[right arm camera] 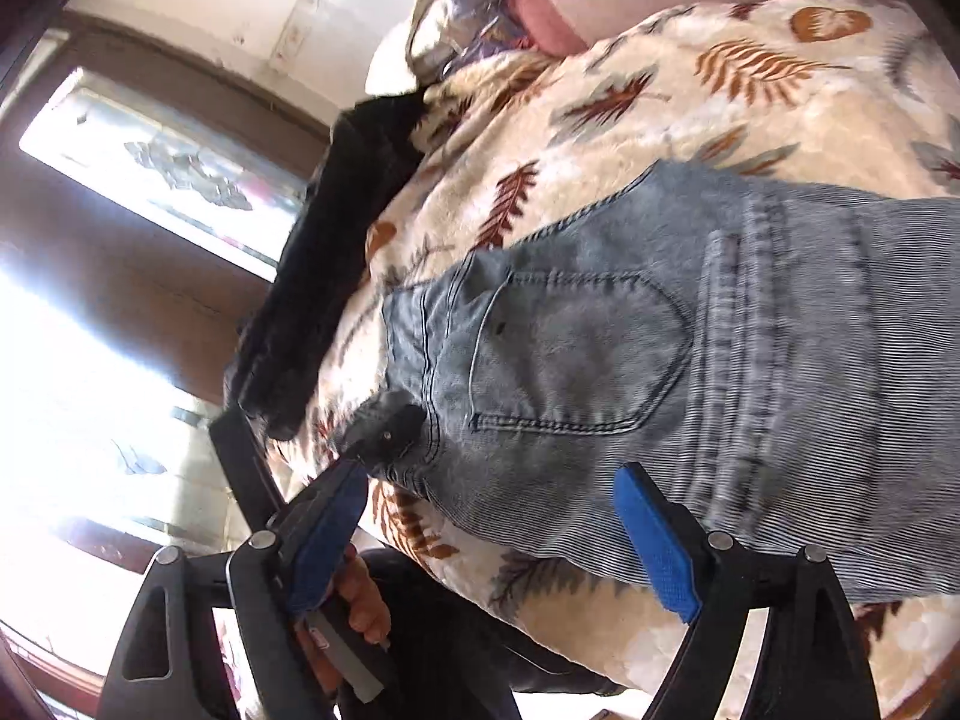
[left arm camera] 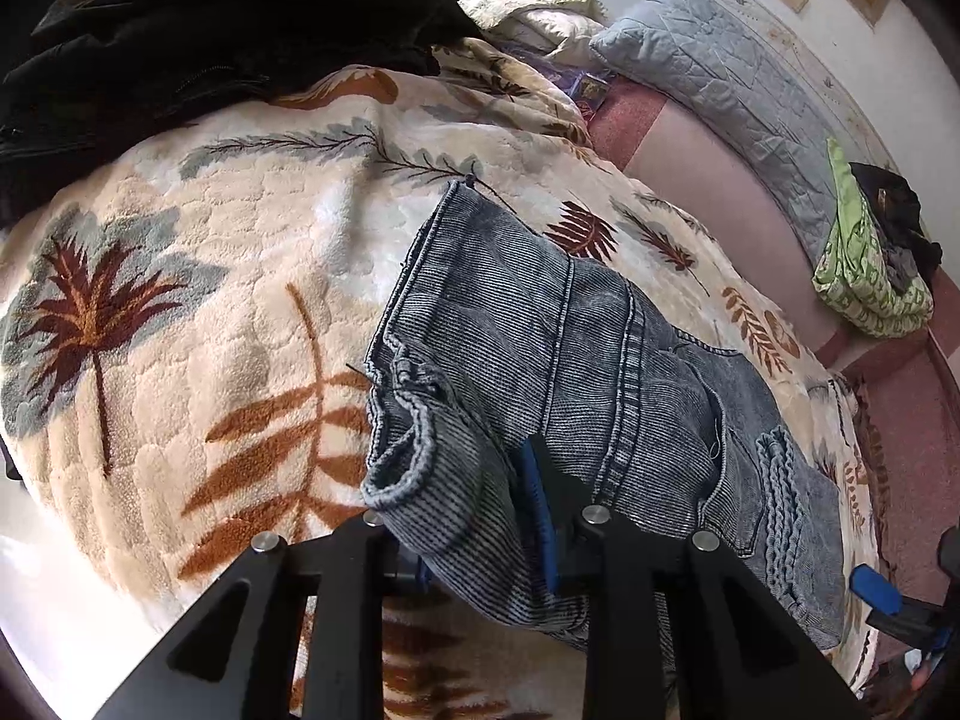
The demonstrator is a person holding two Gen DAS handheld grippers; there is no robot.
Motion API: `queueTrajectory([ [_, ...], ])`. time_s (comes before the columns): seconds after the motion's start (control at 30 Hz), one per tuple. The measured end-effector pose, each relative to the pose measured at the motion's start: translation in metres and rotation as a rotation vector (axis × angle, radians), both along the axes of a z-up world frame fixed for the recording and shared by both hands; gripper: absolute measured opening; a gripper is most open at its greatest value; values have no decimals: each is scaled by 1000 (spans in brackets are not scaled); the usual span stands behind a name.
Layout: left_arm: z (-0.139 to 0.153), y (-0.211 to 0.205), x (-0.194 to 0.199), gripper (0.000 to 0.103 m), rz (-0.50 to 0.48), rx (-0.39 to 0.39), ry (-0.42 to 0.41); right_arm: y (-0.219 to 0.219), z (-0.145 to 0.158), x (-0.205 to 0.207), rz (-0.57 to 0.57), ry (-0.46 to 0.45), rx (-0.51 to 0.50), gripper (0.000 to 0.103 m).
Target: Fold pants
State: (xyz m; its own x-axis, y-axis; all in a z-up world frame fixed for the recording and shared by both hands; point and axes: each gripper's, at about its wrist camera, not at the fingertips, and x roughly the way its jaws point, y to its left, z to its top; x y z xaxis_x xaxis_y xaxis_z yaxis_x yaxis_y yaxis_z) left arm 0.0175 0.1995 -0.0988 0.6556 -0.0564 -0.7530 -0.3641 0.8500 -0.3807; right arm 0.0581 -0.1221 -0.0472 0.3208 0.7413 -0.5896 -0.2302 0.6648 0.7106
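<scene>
1. Lying half-folded on the leaf-print blanket [left arm camera: 180,360], jeans [left arm camera: 600,372] bunched at the near hem.
2. Clamped on that denim layer, left gripper [left arm camera: 480,540]; risks dragging the whole stack if pulled fast.
3. Spread wide, holding nothing, right gripper [right arm camera: 498,534] beside the waistband; may snag the pocket [right arm camera: 576,354].
4. Could slide toward the black garment [left arm camera: 210,42].

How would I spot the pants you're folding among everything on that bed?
Find the cream blanket printed with brown leaves. The pants lie on it, nearer than the black garment. They alone are faded blue denim, with a stitched back pocket.
</scene>
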Motion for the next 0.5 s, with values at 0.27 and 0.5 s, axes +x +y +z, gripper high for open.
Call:
queueTrajectory([
  [0.27,6,-15,6,28,-1,129,44,-104,-64,15,-120,201,88,86],
  [0.5,7,-22,8,28,-1,188,62,-118,-72,9,-159,142,-10,92],
])
